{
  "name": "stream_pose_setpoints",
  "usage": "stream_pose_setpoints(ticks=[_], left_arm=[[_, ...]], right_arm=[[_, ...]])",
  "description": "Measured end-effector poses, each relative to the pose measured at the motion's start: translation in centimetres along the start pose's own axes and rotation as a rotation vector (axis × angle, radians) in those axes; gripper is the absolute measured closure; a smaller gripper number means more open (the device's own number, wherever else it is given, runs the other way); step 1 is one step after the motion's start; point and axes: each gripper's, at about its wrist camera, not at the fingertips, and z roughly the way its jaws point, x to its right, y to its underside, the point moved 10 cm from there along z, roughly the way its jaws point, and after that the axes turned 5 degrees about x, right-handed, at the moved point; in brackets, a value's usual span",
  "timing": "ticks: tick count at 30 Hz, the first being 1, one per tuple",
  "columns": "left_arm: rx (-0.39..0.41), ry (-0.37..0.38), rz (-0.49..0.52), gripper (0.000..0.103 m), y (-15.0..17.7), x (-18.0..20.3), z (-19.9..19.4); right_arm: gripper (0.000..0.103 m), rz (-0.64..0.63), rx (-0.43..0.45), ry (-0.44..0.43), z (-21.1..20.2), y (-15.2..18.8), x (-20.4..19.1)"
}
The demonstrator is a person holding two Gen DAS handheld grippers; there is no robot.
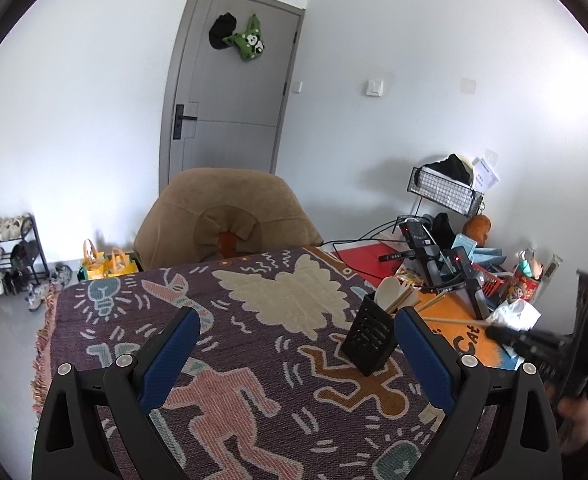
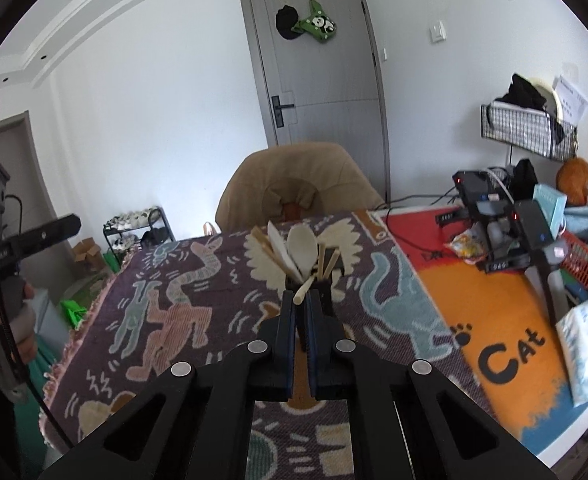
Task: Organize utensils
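Observation:
A black perforated utensil holder (image 1: 369, 336) stands tilted on the patterned blanket (image 1: 253, 320), holding a white spoon (image 1: 388, 290) and wooden chopsticks (image 1: 402, 299). My left gripper (image 1: 297, 354) is open and empty, with the holder just inside its right finger. My right gripper (image 2: 302, 304) is shut on a wooden utensil handle (image 2: 304, 290) right above the holder (image 2: 326, 292), which holds spoons (image 2: 302, 245) and chopsticks (image 2: 328, 258). In the left wrist view the right gripper (image 1: 510, 336) is a blurred dark shape holding a thin stick (image 1: 454, 320).
A tan padded chair (image 1: 229, 216) stands behind the table. The table's right side holds a black device stand (image 1: 434, 256), a red basket (image 1: 490, 280), a white plastic bag (image 1: 516, 312) and a wire rack (image 1: 446, 190). A shoe rack (image 1: 5, 256) stands at far left.

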Motion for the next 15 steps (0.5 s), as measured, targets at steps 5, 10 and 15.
stream_pose_setpoints(ticks=[5,10,15], left_arm=[[0.003,-0.007,-0.019,0.005,0.2,-0.9,-0.1],[0.016,-0.022,-0.026,0.005,0.2,-1.8,-0.7],[0.03,-0.055,-0.03,0.005,0.2,-2.7,-1.4]], right_arm=[[0.097,-0.029,0.009,0.007,0.8,-2.4,-0.2],[0.097,-0.076,0.025,0.017,2.4,-6.1,-0.6],[0.097,-0.114,0.01,0.018,5.1,-8.2,-1.1]])
